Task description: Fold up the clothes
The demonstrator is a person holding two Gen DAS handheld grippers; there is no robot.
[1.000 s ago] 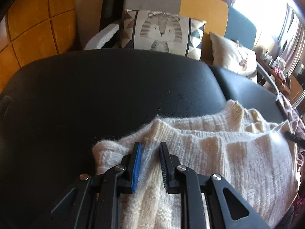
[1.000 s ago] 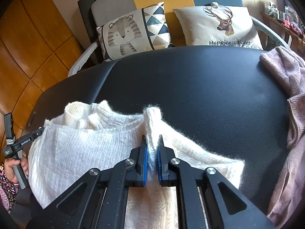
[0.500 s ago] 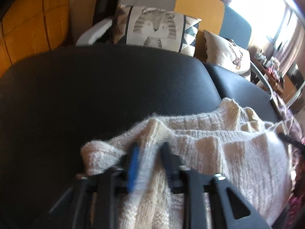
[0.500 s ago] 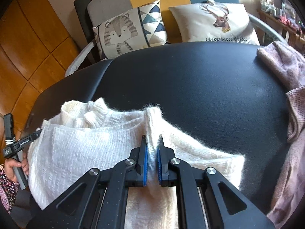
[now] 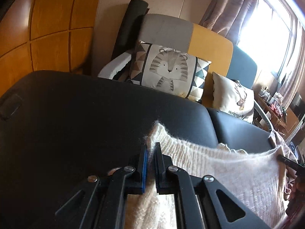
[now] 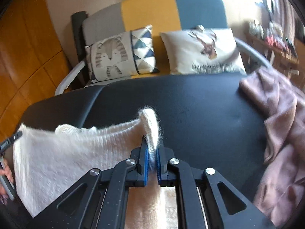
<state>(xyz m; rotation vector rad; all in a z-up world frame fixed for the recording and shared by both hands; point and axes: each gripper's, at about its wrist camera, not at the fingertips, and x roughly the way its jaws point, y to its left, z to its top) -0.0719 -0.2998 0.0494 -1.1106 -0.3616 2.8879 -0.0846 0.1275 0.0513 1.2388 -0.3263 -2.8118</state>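
Black padded table (image 6: 190,103); sofa (image 6: 150,5) with tiger cushion (image 6: 118,57) and deer cushion (image 6: 202,53) at 12 o'clock, pink garment (image 6: 282,126) at 3 o'clock. Left gripper (image 5: 150,152) and right gripper (image 6: 151,148), both angled down, each pinch a top corner of the cream sweater (image 6: 66,156), its edge raised and stretched between them above the table

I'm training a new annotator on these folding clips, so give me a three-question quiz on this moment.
1. True or false: both grippers are shut on the cream sweater.
2. Which garment lies at the right end of the black table? A) pink sweater B) blue jeans
3. Fill in: the pillow beside the tiger pillow shows a ____.

Key: 1 true: left gripper, right gripper. 2 A. 3 deer.
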